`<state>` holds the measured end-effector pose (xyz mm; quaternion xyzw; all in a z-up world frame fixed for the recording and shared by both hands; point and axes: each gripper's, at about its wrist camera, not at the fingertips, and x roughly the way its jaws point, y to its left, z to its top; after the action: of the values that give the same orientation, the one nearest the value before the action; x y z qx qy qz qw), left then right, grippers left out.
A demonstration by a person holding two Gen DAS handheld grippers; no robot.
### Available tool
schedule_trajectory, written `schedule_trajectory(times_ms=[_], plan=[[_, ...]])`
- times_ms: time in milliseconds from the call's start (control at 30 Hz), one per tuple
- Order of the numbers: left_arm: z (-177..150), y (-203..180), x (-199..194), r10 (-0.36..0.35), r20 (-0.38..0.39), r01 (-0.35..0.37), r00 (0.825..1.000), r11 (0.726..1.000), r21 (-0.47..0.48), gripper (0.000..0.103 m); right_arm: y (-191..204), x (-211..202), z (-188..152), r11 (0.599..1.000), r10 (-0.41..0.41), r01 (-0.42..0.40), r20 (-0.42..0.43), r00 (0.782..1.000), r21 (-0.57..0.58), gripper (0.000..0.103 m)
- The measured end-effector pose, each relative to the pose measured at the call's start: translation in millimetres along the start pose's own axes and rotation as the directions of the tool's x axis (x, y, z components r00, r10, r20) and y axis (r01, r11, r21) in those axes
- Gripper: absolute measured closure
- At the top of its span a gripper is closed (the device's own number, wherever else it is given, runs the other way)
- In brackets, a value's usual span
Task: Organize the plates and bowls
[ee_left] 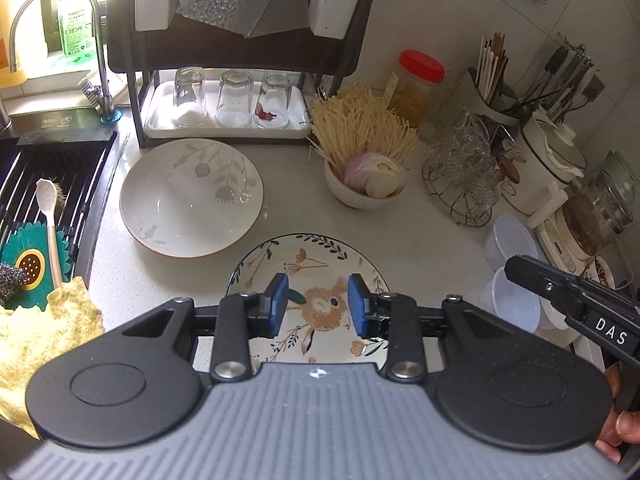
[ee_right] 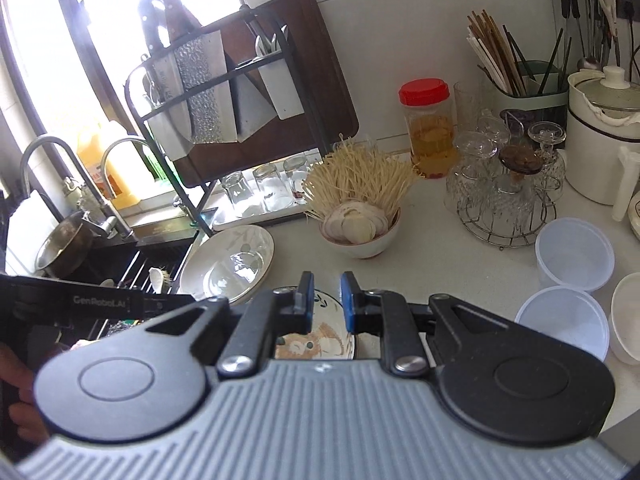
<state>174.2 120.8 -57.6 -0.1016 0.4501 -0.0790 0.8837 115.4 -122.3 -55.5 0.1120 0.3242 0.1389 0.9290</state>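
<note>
Patterned plate (ee_left: 316, 264) lies flat on the worktop (ee_left: 420, 248), directly under both tools; large white bowl (ee_left: 191, 196) sits just beside it to the left rear, near the sink rack (ee_left: 52, 184). Whether their rims touch cannot be told.

Left hand-held gripper (ee_left: 316, 304): jaws parted to a moderate gap, nothing held, hovering over the plate centre. Right hand-held gripper (ee_right: 325, 300): jaws parted narrowly, nothing held, also over the plate.

Handling, judged from appearance:
- Plate is taken to be glazed ceramic: stiff, fairly heavy, slippery, chips if knocked. Lying flat, so only the rim can be pinched; the near or right rim edge is best approached, with one pad slipped under.
- Bowl is likewise glazed, looks wet or glossy inside, heavier than the plate. Its raised rim wall is the obvious pinch point. A one-sided grip will be levered by the weight, so a deep bite is advised.
- Small bowl (ee_left: 366, 184) holding sliced onion and dry noodles is best left level if moved at all.

Hidden or unclear:
- Near part of the plate is covered by the gripper bodies in both views.
- Bowl's far rim is washed out by window glare in the right wrist view.
- Plastic tubs (ee_right: 574, 252) at right: contents not discernible.
</note>
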Motion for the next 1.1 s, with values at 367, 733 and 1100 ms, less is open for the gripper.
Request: schedule_trajectory(times_ms=[367, 733, 1100], plan=[[-22.2, -21.5, -24.2, 0.049, 0.032, -0.049, 0.998, 0.999, -0.010, 0.066, -5.1, -24.6, -5.7, 0.999, 0.032, -0.031, 0.010, 0.999, -0.035, 0.085], [-46.9, -34.2, -45.2, 0.100, 0.079, -0.094, 0.992, 0.992, -0.086, 0.061, -12.7, -36.2, -13.6, 0.991, 0.111, -0.112, -0.015, 0.994, -0.075, 0.085], [-51.8, -30.4, -43.3, 0.120, 0.061, -0.112, 0.991, 0.987, -0.119, 0.055, -11.6, -27.3, -17.6, 0.986, 0.148, -0.151, -0.051, 0.988, -0.066, 0.085]])
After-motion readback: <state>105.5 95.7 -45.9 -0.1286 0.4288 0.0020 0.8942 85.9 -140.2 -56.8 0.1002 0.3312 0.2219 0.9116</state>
